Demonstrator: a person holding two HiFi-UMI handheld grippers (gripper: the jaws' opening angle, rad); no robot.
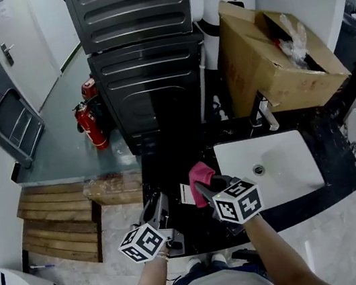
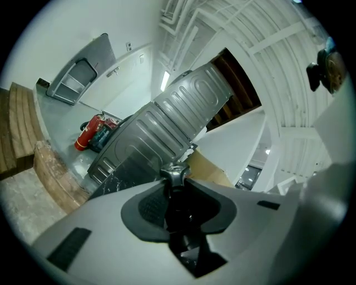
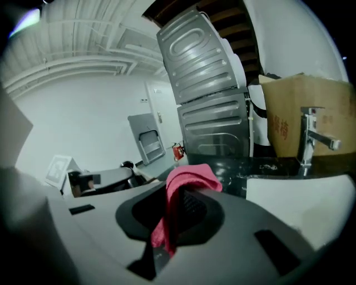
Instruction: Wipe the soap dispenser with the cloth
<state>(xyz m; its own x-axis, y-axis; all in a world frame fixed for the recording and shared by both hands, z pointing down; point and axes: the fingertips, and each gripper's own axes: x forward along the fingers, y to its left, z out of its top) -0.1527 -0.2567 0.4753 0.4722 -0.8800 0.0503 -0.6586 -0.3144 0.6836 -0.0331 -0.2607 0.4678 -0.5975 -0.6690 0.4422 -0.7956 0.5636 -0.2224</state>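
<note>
In the left gripper view a dark soap dispenser (image 2: 179, 203) with a silvery pump head (image 2: 174, 173) stands between the pads, and my left gripper (image 2: 178, 209) is shut on its body. In the head view this gripper (image 1: 157, 209) sits low over the black counter's front left, and its jaws hide the dispenser. A pink cloth (image 3: 186, 179) is pinched in my right gripper (image 3: 175, 217), bunched over the tips and hanging down between the pads. From the head view the cloth (image 1: 201, 171) and right gripper (image 1: 203, 187) are just right of the left gripper, with a small gap between them.
A white sink basin (image 1: 285, 170) with a chrome tap (image 1: 267, 114) lies to the right in the black counter (image 1: 169, 167). An open cardboard box (image 1: 274, 67) stands behind it. Stacked dark appliances (image 1: 142, 56) and red fire extinguishers (image 1: 91, 125) are beyond. A white card (image 1: 186, 194) lies between the grippers.
</note>
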